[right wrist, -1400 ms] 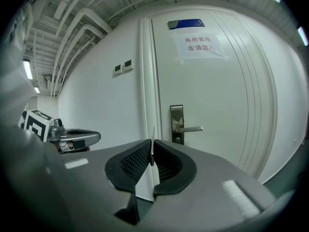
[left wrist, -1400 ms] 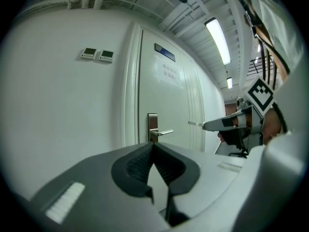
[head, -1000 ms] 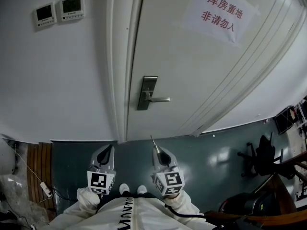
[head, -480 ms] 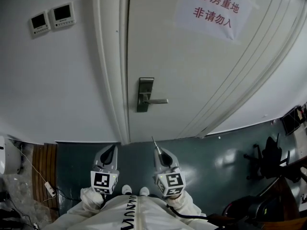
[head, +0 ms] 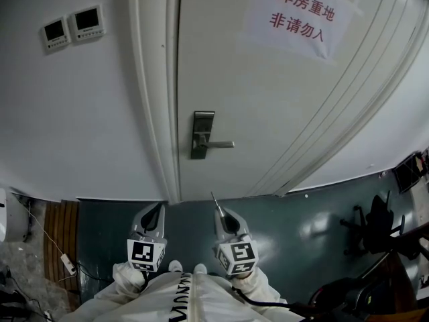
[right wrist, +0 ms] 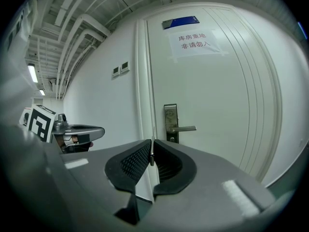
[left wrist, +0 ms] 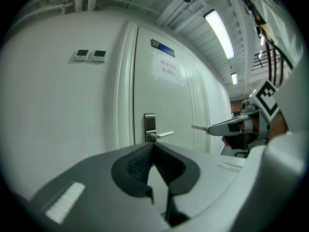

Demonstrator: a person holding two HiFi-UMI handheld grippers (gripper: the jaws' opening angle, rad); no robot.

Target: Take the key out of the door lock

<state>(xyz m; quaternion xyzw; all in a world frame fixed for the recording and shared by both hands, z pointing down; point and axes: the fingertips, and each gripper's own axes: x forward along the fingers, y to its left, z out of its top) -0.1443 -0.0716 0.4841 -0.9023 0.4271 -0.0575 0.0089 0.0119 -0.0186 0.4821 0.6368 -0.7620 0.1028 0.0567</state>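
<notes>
pinching the thin metal key [right wrist: 152, 151] edge-on between jaws closed almost to touching, the right hand-held gripper [head: 220, 213] has the key's long axis running straight out past its tips toward the door [head: 268, 99]. the lock plate [head: 203, 134] lies well apart ahead, so the key looks already out. the left hand-held gripper [head: 155, 210] hangs just beside, jaws together on nothing.

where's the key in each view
Head view: lower centre, the key sticks up from the right tongs, below the lock plate.
Left gripper view: right of middle, poking left from the right tongs.
Right gripper view: dead centre, pinched in the right tongs.
Shared landmark: the lock plate.
</notes>
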